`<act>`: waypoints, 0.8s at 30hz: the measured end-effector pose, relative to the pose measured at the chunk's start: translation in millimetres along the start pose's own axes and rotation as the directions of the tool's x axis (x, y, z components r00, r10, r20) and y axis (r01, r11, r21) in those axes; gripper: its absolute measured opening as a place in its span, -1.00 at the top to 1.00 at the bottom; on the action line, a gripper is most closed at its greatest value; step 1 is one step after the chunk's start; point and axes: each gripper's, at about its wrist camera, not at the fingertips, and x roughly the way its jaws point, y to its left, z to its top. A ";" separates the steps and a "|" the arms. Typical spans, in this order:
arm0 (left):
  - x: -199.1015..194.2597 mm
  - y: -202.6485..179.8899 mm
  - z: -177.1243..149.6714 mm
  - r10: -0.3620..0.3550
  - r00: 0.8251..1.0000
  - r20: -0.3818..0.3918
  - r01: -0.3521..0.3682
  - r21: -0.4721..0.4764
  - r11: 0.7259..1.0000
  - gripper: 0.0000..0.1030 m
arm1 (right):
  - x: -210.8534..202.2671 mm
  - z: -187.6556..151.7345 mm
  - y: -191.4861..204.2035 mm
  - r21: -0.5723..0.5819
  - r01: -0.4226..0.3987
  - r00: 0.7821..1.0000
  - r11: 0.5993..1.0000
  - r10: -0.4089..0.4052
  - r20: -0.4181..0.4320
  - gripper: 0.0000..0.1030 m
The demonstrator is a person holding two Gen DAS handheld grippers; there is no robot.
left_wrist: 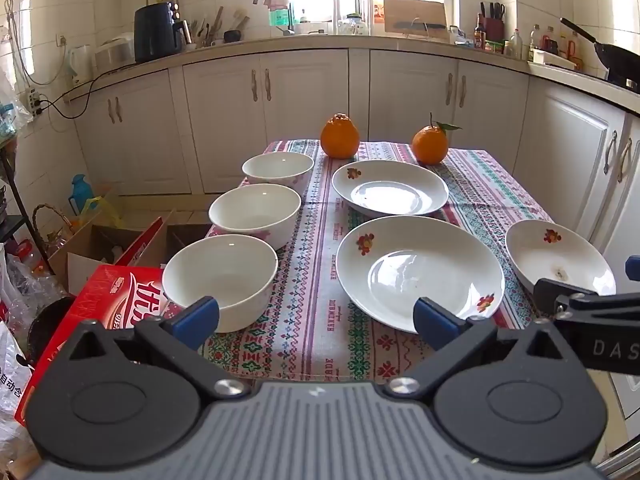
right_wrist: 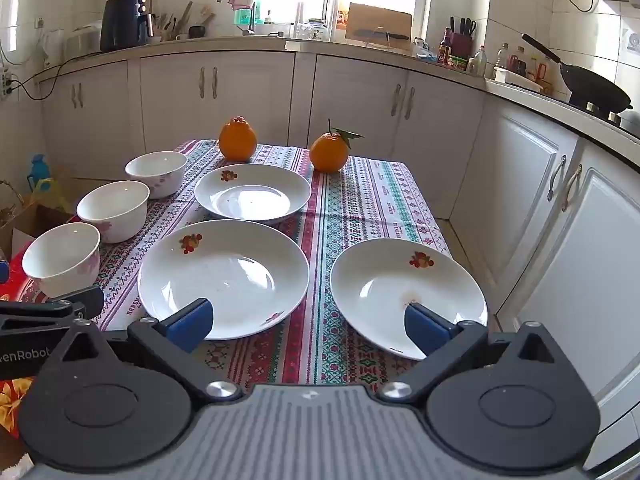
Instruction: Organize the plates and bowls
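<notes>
I hold both tools back at the near edge of the table, tilted down at the dishes. My left gripper [left_wrist: 316, 318] stands wide with nothing between its blue pads, and my right gripper [right_wrist: 306, 326] is just as wide and just as empty.

From the left tool, the near bowl [left_wrist: 220, 280] sits just ahead to the left, with the middle bowl [left_wrist: 255, 213] and far bowl [left_wrist: 278, 172] lined up behind it along the left edge. From the right tool, the right plate [right_wrist: 408, 294] lies just ahead to the right, the near centre plate [right_wrist: 224, 276] to its left, and the far plate [right_wrist: 253, 192] beyond that.

So I judge bowls fall to the left hand and plates to the right.
</notes>
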 end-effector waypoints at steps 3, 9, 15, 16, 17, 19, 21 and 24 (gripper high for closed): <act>0.7 0.8 0.2 -0.003 1.000 0.001 0.003 -0.007 1.000 -0.99 | -1.0 -0.3 -0.5 0.010 -0.007 1.000 1.000 0.007 0.015 -1.00; -1.5 -2.6 5.4 0.010 1.000 -0.005 -0.010 0.004 1.000 -0.99 | -0.3 0.6 0.4 -0.002 -0.004 1.000 1.000 0.004 0.007 -1.00; -1.5 2.0 1.7 0.007 1.000 0.003 -0.007 0.001 1.000 -0.99 | -1.1 1.2 0.8 -0.003 -0.004 1.000 1.000 0.004 0.003 -1.00; -1.0 1.2 1.5 0.007 1.000 0.003 -0.007 0.002 1.000 -0.99 | -0.9 1.2 1.0 -0.003 -0.004 1.000 1.000 0.004 0.003 -1.00; -1.3 0.6 1.5 0.008 1.000 0.003 -0.008 0.003 1.000 -0.99 | -1.1 1.5 0.8 -0.002 -0.004 1.000 1.000 0.004 0.003 -1.00; -1.3 0.2 1.3 0.009 1.000 0.004 -0.009 0.003 1.000 -0.99 | -1.2 1.4 0.7 -0.003 -0.004 1.000 1.000 0.004 0.005 -1.00; -1.3 0.2 1.2 0.009 1.000 0.004 -0.009 0.004 1.000 -0.99 | -0.8 1.3 0.3 -0.003 -0.004 1.000 1.000 0.004 0.004 -1.00; 0.4 -1.1 0.9 0.011 1.000 0.005 -0.011 0.005 1.000 -0.99 | -1.1 1.9 -0.1 -0.003 -0.004 1.000 1.000 0.004 0.005 -1.00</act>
